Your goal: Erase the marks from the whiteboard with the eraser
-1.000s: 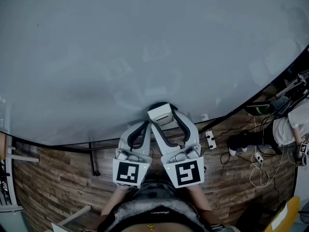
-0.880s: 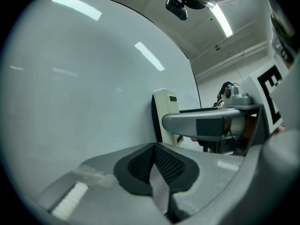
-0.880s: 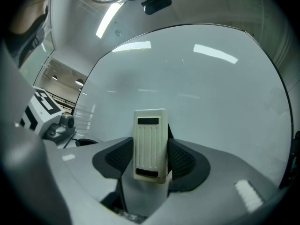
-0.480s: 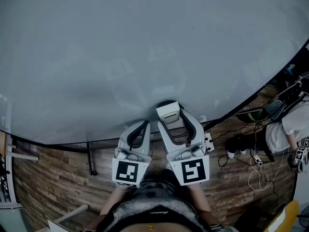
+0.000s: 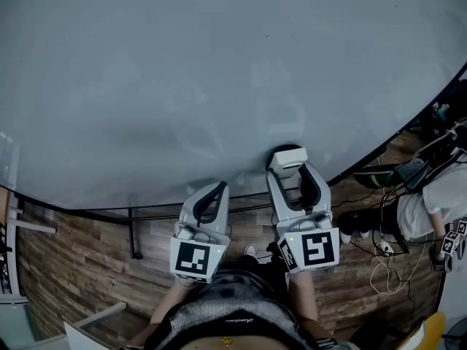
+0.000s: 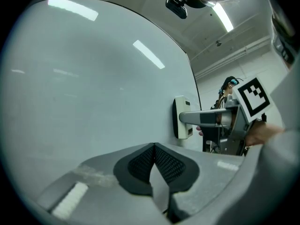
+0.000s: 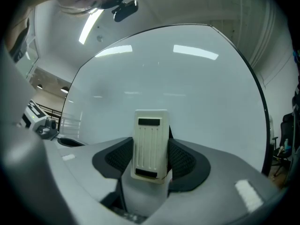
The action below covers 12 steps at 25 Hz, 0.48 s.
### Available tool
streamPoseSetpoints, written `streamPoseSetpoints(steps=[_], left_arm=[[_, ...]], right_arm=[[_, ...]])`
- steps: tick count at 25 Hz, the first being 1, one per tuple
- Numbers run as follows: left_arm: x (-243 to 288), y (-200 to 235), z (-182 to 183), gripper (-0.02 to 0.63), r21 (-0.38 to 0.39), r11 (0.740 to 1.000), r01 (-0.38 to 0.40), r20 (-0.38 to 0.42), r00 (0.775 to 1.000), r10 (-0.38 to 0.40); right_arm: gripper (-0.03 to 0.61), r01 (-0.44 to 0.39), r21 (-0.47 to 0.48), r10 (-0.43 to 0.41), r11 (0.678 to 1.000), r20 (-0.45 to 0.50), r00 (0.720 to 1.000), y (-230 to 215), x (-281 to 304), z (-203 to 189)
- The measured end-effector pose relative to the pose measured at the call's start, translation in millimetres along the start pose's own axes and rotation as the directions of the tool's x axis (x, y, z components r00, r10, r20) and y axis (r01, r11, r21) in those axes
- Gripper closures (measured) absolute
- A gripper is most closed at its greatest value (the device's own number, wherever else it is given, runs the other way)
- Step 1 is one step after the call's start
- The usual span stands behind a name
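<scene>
Whiteboard [image 5: 219,57]: fills everything ahead of both tongs, lower edge just short of the jaw tips in the head view. No bold marks visible anywhere on it. Only faint smudges [image 5: 191,97] up and beyond the left tongs, too dim to read.

Right tongs [image 5: 290,172]: clamped on the eraser [image 7: 150,144], pads on its two long sides, ribbed back toward the camera. In the left gripper view, lying flat-on against the board and apparently touching it, off to the right of the left tongs.

Left tongs [image 6: 153,163]: pads pressed together, nothing between them. Held back from the board, just beside the right tongs, idle.

Step in hand, by judgement: wiping along the bottom strip of the board.

To do it well:
- Hold the eraser face square to the surface, not tipped on an edge.
- Press evenly.
- Sweep in overlapping passes toward the faint smudges up-left of the right tongs.
- Grip firmly enough to stop any twist between the pads.
- Leave the left tongs clear of the sweep path.

Risk: sliding off past the lower edge so close to the tips.
</scene>
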<state>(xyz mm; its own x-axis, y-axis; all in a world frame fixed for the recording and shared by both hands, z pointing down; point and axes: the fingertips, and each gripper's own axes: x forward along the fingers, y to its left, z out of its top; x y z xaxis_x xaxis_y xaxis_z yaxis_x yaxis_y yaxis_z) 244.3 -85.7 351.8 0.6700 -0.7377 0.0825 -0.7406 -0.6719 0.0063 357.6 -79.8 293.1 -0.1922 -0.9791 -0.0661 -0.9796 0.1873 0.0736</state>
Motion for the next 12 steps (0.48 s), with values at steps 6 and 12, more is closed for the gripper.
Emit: streamPoseSetpoints(steps=[6,12], left_arm=[[3,-4,0,0.609,0.01,1.0,-0.024,-0.004,1.0,0.024],[-7,6,-1,0.609,0.008,1.0,-0.026,-0.01,1.0,0.026]], right_arm=[[0.336,0.021,0.015,-0.021,1.0,-0.003,1.0,-16,-4,-3],[0.339,0.057,-0.022,-0.057,0.998,-0.006,0.998,-7,-2,0]])
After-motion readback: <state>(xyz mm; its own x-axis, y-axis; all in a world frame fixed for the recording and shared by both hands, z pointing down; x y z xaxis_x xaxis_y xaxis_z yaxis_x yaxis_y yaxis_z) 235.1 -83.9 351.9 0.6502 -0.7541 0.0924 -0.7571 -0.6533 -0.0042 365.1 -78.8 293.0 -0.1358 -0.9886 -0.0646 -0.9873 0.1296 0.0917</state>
